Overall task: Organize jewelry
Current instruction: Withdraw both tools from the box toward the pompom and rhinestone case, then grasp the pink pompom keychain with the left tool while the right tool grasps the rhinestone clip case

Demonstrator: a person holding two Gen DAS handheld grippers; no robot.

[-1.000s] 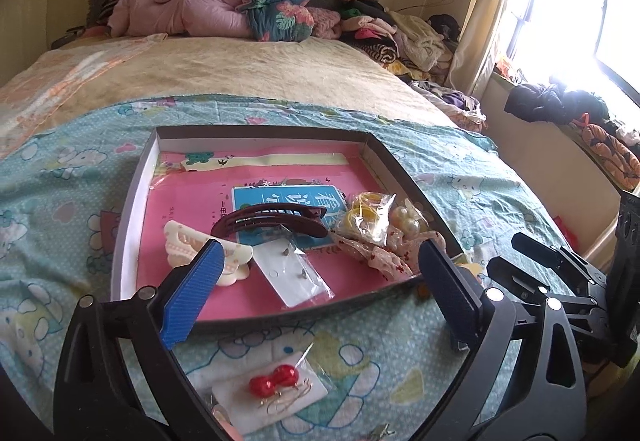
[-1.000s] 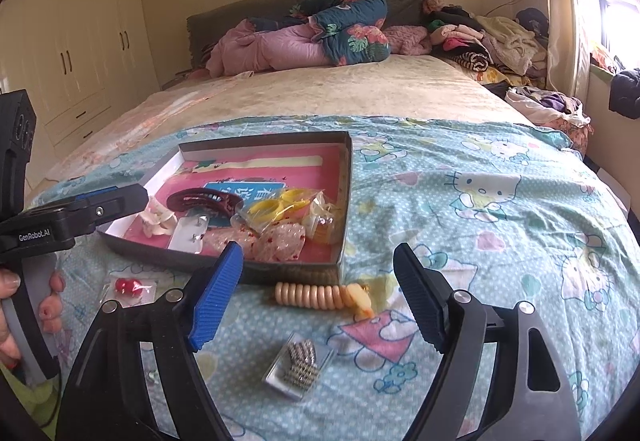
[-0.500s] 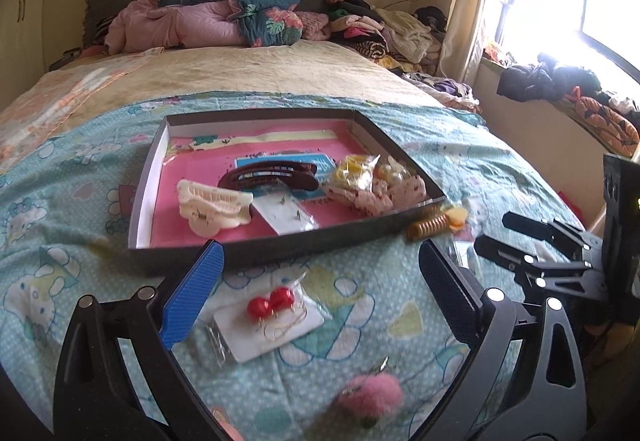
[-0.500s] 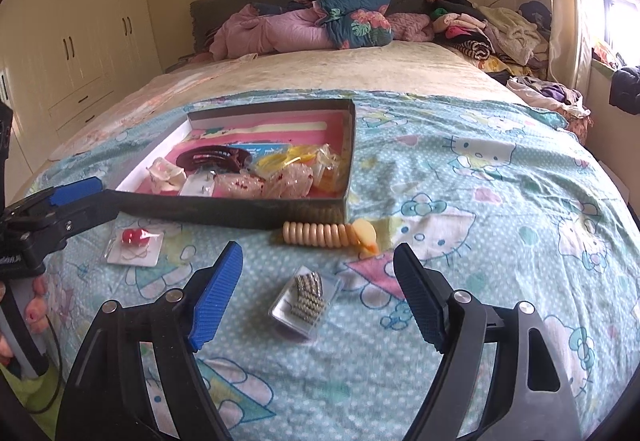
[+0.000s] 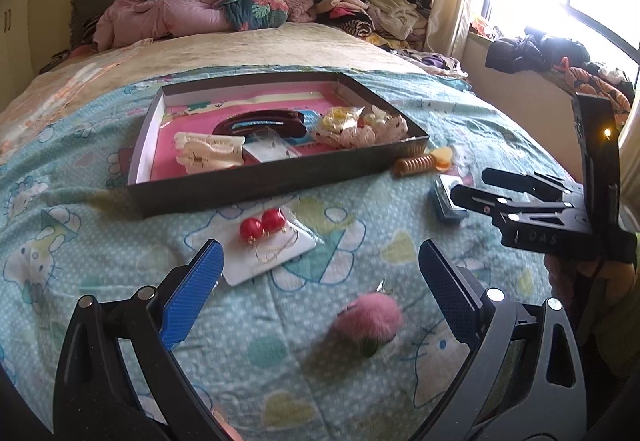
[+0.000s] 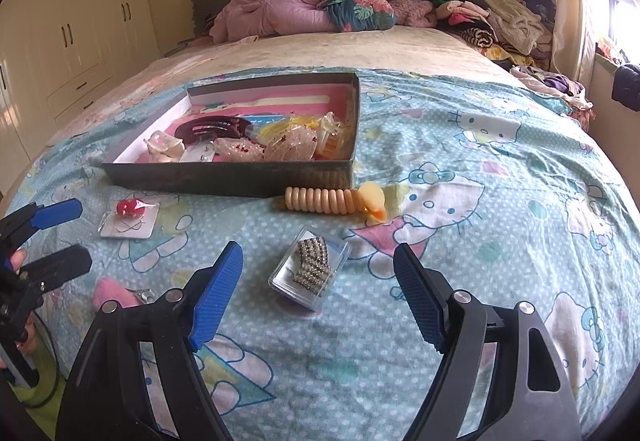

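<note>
A dark shallow box (image 5: 256, 177) (image 6: 224, 179) with a pink floor lies on the bed and holds hair clips and bagged jewelry. In front of it lie red ball earrings on a white card (image 5: 266, 245) (image 6: 129, 219), a pink pompom (image 5: 370, 317) (image 6: 112, 291), a coiled beige hair tie (image 5: 416, 163) (image 6: 326, 199) and a clear case with a rhinestone piece (image 6: 310, 267) (image 5: 446, 201). My left gripper (image 5: 318, 277) is open above the card and pompom. My right gripper (image 6: 318, 279) is open over the clear case.
The bed has a blue Hello Kitty sheet (image 6: 480, 201). Quilts and clothes are piled at the headboard (image 5: 224, 9). A windowsill with clothes (image 5: 560, 53) is to the right. Wardrobes (image 6: 72, 37) stand to the left.
Both grippers have pulled back from the box towards the near edge of the bed. The earrings card, the pompom and the clear case now lie between the fingers. Both grippers stay open.
</note>
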